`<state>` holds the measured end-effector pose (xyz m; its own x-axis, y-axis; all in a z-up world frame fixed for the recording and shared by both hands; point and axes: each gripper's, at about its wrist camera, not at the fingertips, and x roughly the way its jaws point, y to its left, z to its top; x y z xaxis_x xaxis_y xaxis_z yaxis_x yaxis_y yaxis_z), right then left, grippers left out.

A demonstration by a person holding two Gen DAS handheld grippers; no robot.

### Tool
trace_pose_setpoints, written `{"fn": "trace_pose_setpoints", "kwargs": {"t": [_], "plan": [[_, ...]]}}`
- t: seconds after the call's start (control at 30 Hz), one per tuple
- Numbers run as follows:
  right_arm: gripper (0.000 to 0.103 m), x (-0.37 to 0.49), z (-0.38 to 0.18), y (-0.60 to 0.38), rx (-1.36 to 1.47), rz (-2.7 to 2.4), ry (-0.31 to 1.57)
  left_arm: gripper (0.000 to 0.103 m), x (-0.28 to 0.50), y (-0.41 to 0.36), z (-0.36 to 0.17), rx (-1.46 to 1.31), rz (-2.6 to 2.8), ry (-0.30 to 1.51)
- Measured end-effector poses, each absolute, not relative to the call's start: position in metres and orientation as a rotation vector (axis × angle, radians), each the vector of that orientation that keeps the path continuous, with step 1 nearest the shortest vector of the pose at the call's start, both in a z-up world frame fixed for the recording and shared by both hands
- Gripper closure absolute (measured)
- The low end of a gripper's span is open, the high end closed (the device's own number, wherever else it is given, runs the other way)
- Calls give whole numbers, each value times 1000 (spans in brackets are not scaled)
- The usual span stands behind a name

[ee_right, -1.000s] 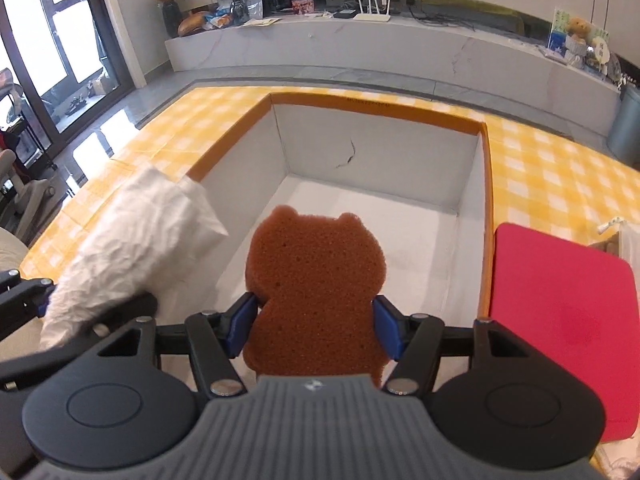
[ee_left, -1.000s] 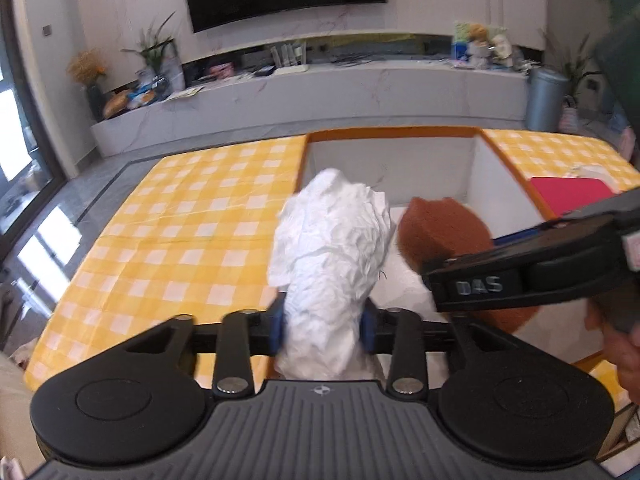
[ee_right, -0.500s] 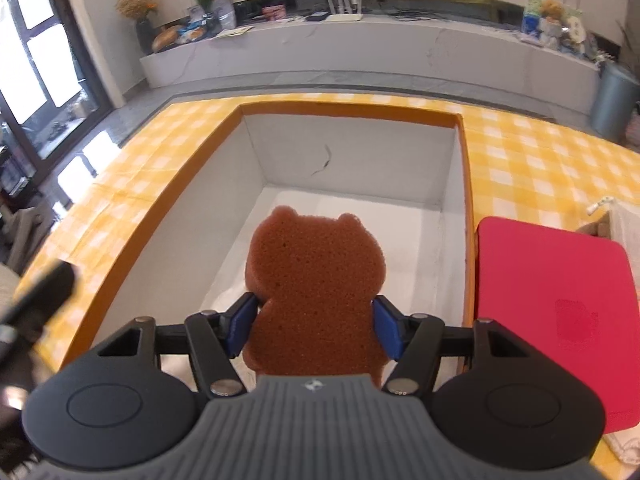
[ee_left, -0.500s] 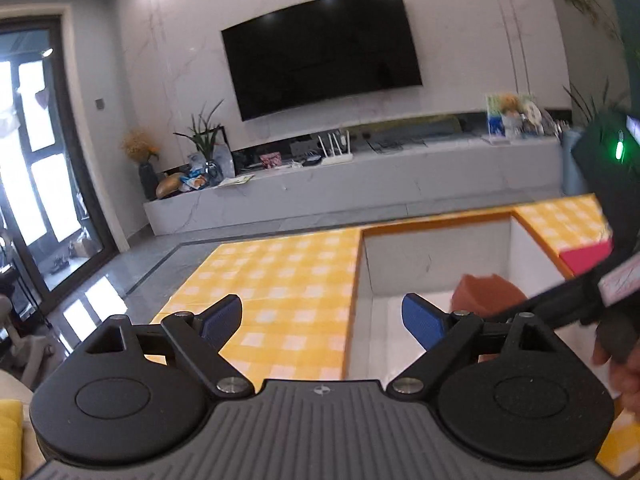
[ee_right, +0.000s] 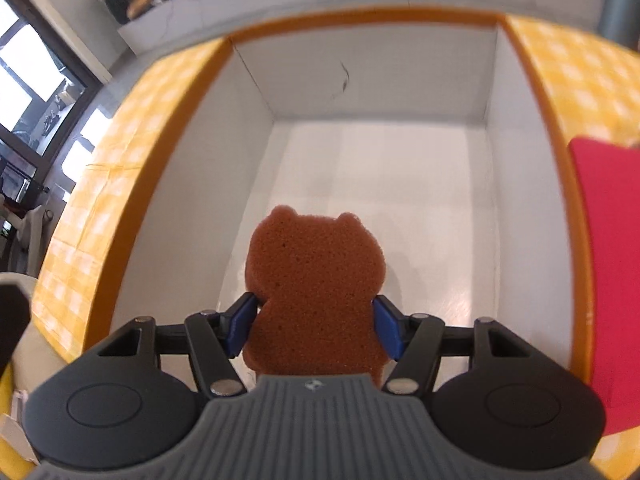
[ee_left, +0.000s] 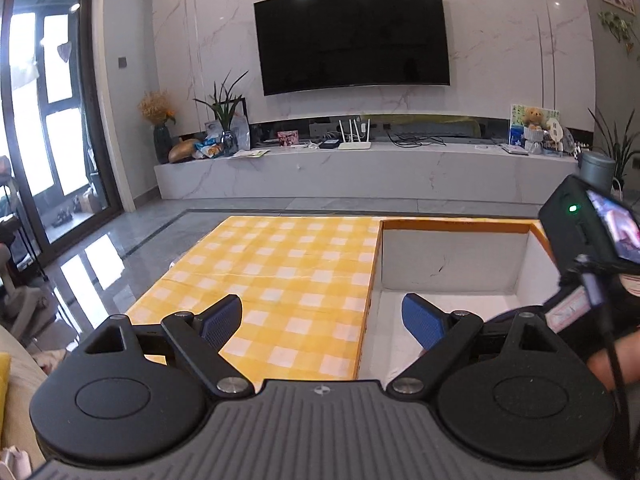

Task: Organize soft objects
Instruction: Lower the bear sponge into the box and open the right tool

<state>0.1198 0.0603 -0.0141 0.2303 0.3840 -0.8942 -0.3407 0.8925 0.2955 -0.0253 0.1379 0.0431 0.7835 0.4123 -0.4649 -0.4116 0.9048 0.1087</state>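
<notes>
Since a second ago our left tool [ee_left: 322,320] lets go of the white bundle and now gapes wide, empty. Our right tool [ee_right: 314,326] clamps the bear sponge [ee_right: 316,292], box [ee_right: 400,60] floor just ahead of it; we judge release comes next.

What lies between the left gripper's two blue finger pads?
Nothing is held: the left gripper is open, with only yellow checked tablecloth and the white box's orange rim behind, in the left wrist view.
</notes>
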Motion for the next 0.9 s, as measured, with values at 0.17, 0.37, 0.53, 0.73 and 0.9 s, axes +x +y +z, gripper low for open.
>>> {"fn": "trace_pose_setpoints", "kwargs": {"t": [0.17,0.37,0.53,0.73,0.9], "plan": [[37,131,-22,70,80,508,1306,0,-26,146,43,-36,459,517],[9,117,-11,79,-111,589,1254,0,-29,149,43,-74,475,515],[8,101,14,64,-191,671,1199,0,-32,145,46,-73,440,495],[36,99,58,34,-138,707,1040,0,-30,144,46,-87,449,503],[92,101,40,55,-255,749,1082,0,-27,145,43,-84,465,519]]}}
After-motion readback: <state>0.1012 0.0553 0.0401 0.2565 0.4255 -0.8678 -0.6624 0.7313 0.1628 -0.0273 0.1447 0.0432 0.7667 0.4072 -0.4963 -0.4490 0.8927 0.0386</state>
